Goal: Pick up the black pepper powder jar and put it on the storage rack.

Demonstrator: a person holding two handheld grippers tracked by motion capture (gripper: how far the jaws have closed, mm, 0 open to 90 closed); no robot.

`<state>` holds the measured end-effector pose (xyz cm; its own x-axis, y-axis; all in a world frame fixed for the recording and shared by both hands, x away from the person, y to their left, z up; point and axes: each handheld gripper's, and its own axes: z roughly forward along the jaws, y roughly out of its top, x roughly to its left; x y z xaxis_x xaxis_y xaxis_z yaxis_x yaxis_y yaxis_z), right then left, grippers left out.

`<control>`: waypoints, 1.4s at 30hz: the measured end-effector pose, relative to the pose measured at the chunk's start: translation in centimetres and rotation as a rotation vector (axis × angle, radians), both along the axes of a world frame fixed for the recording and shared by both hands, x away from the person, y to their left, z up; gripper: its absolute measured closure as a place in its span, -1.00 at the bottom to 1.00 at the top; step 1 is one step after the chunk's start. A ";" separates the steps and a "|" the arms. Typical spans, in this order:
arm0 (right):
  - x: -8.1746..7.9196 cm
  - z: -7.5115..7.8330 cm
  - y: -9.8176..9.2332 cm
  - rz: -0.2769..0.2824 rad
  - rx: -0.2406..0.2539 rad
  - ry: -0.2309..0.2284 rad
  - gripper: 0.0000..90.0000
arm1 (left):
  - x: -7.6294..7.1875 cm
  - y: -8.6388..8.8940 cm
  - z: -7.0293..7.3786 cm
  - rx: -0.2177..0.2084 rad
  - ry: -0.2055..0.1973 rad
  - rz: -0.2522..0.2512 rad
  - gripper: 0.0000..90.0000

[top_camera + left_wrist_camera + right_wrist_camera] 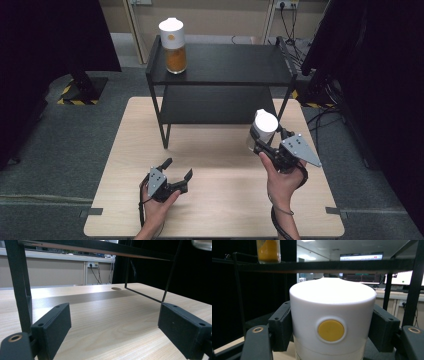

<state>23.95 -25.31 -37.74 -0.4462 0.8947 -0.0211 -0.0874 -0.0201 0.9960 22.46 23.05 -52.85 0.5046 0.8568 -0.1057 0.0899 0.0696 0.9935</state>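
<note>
A jar with a white lid and a yellow round button (331, 322) is clamped between the jaws of my right gripper (263, 142), lifted above the table's right side in front of the black shelf (220, 65); the jar's white lid (264, 125) faces the high view. A second jar with a white lid and orange contents (173, 46) stands on the shelf's top left; its glass (268, 251) appears in the right gripper view. My left gripper (177, 170) rests low at the table's front left, jaws open with bare wood (112, 322) between them.
The two-tier black shelf stands at the back of the wooden table (215, 200); its front left leg (21, 290) is close to my left gripper. Black curtains (390, 100) flank both sides. Cables (300, 50) lie on the floor behind.
</note>
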 end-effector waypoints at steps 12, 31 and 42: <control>0.4 3.0 0.1 -0.016 -0.003 -0.051 -0.31 | 0.0 -0.1 0.0 0.005 -0.002 0.000 -0.76; 2.5 7.6 0.7 -0.026 0.020 -0.116 -0.31 | 0.0 -0.1 0.0 0.004 0.000 -0.001 -0.76; 3.4 9.1 0.9 -0.026 0.011 -0.129 -0.31 | 0.0 -0.1 0.0 0.005 -0.001 0.000 -0.76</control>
